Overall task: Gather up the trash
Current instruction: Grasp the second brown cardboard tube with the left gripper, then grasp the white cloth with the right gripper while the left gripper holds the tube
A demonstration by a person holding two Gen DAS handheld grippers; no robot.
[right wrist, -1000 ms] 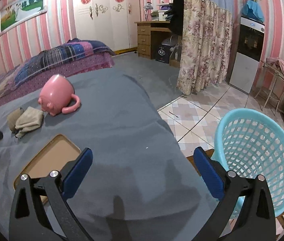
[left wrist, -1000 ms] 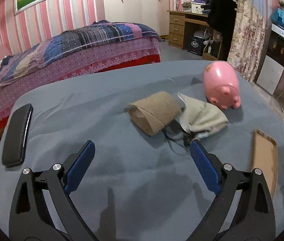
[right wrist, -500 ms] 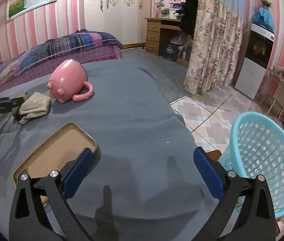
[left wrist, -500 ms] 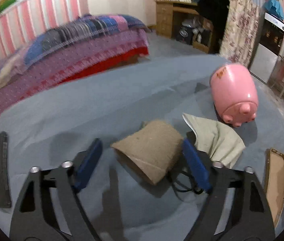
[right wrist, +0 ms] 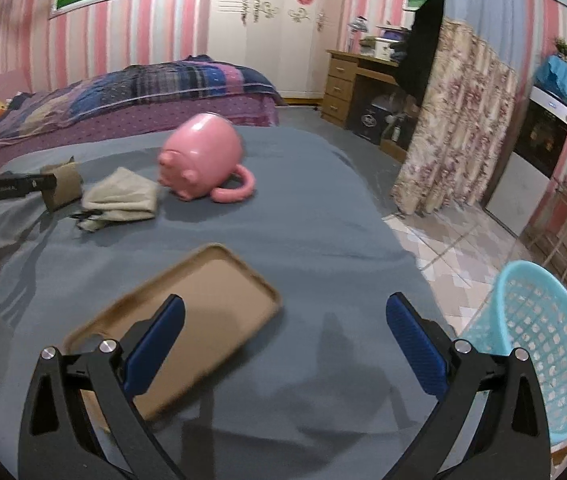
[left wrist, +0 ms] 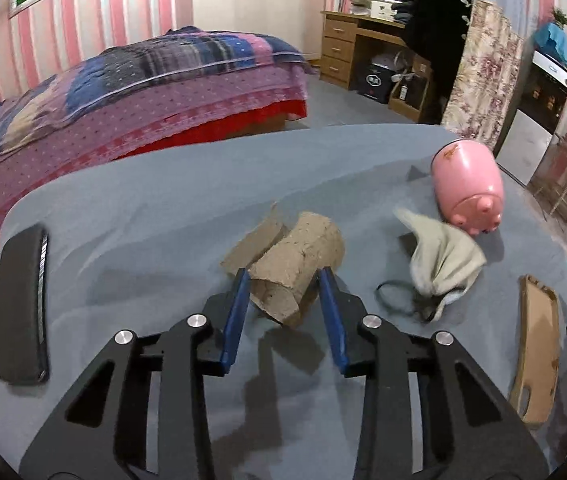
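Note:
A crushed brown cardboard tube (left wrist: 295,264) lies on the grey table cloth (left wrist: 143,220). My left gripper (left wrist: 283,276) is shut on the tube, its blue pads pressing both sides, and the tube looks lifted a little off the cloth. The tube also shows in the right wrist view (right wrist: 63,184), at the tip of the left gripper. My right gripper (right wrist: 283,320) is open and empty, low over the cloth beside a tan phone case (right wrist: 187,308). A light blue mesh basket (right wrist: 539,344) stands on the floor to the right of the table.
A grey-green sock with a black cord (left wrist: 439,264) and a pink pig mug on its side (left wrist: 467,184) lie right of the tube. A black phone (left wrist: 21,304) lies at the left. The tan case (left wrist: 535,352) lies at the right edge. A bed stands behind.
My left gripper moved forward to the cardboard tube and closed on it; the tube is now squeezed and raised. My right gripper moved left toward the tan case and stayed open.

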